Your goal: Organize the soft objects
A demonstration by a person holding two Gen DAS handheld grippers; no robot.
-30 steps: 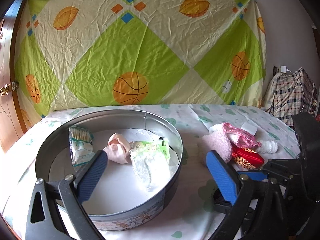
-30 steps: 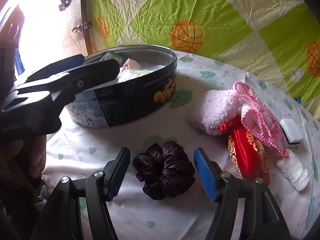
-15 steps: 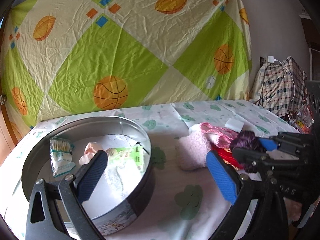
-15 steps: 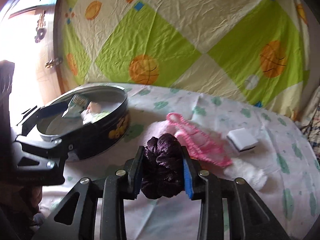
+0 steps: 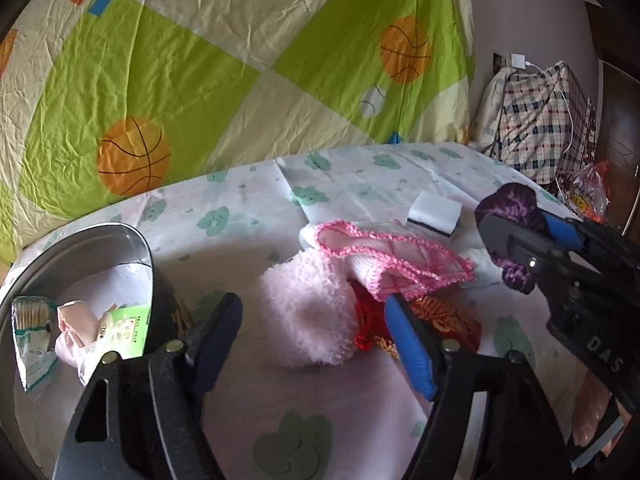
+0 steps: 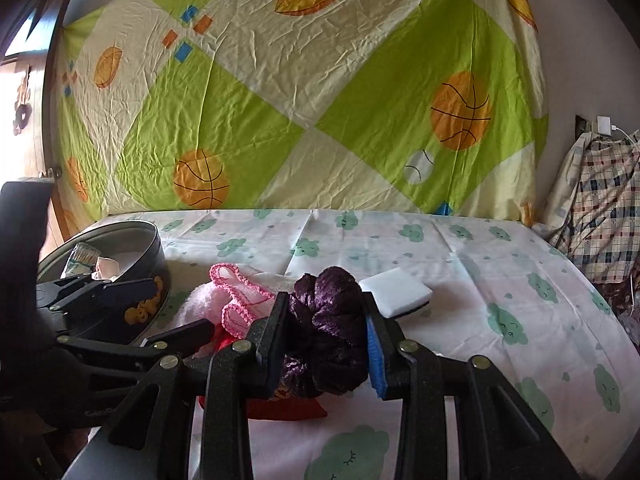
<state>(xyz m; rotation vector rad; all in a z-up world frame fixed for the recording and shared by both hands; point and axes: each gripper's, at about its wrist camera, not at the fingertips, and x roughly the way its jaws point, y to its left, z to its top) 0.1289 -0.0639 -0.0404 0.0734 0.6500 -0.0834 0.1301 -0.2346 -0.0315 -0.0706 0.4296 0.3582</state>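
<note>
The purple scrunchie sits pinched between the two fingers of the right gripper, which are clamped against its sides and hold it lifted clear of the cloud-print cloth; from the left wrist view the same scrunchie shows at the tip of that gripper, off to the right and above the pile of soft things. The left gripper has its fingers spread apart with nothing between them, poised low over the cloth just in front of the fluffy pink sock. Lying partly on that sock is a white cloth with pink crochet edging, and under both is a red embroidered pouch (only its lower part shows). A white sponge block rests behind the pile, near the lifted scrunchie. To the left stands the round metal tin, already holding a cotton swab packet, a pale pink item and a green-labelled packet, all touching one another near the tin's wall.
</note>
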